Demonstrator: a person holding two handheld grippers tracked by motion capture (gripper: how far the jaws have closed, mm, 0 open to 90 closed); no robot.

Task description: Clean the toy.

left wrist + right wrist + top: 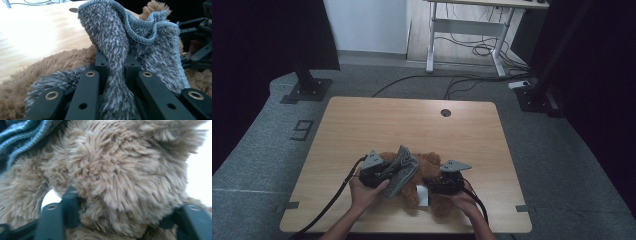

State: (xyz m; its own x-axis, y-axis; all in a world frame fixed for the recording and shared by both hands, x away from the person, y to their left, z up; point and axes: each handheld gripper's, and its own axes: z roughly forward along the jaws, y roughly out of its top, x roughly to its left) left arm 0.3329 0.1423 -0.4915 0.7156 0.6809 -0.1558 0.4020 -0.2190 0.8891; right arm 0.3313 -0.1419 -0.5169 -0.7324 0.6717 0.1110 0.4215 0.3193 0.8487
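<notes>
While the left gripper (116,75) is pinching the grey cloth (130,45) over the brown teddy bear (424,172) on the surface (362,125), the right gripper's (120,220) fingers are straddling its plush, so pulling gently looks wisest.

A light wooden table (362,125) with rounded corners has a small round grommet hole (445,112) near its far edge. Beyond it, black cables (472,47) lie on the grey carpet floor (257,150) under a white-framed desk (464,25).
</notes>
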